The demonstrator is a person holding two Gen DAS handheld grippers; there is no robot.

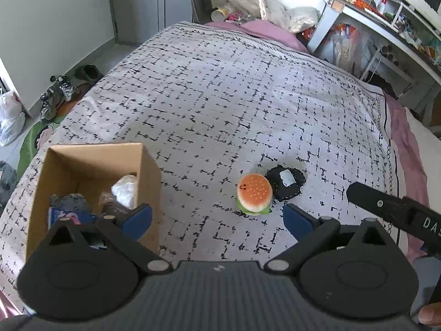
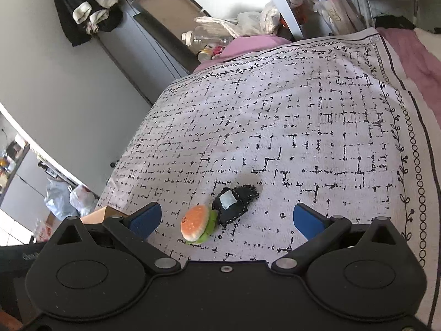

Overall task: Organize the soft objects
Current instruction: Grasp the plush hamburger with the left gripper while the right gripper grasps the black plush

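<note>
Both tongs, the left gripper [image 1: 217, 218] and the right gripper [image 2: 227, 219], hang released and empty over the bedspread [image 1: 220, 96]. The cardboard box [image 1: 148, 171], at the left gripper's left finger, already holds several soft items. Ahead between the fingers lie the burger plush [image 1: 255, 194] and, touching it, the black pouch [image 1: 286, 183]; either should be approached squarely and squeezed gently.

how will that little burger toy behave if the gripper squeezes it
The burger toy looks plush, so it will likely squash and spring back. It seems light. Its round bun could let it roll toward the black pouch it touches.
</note>
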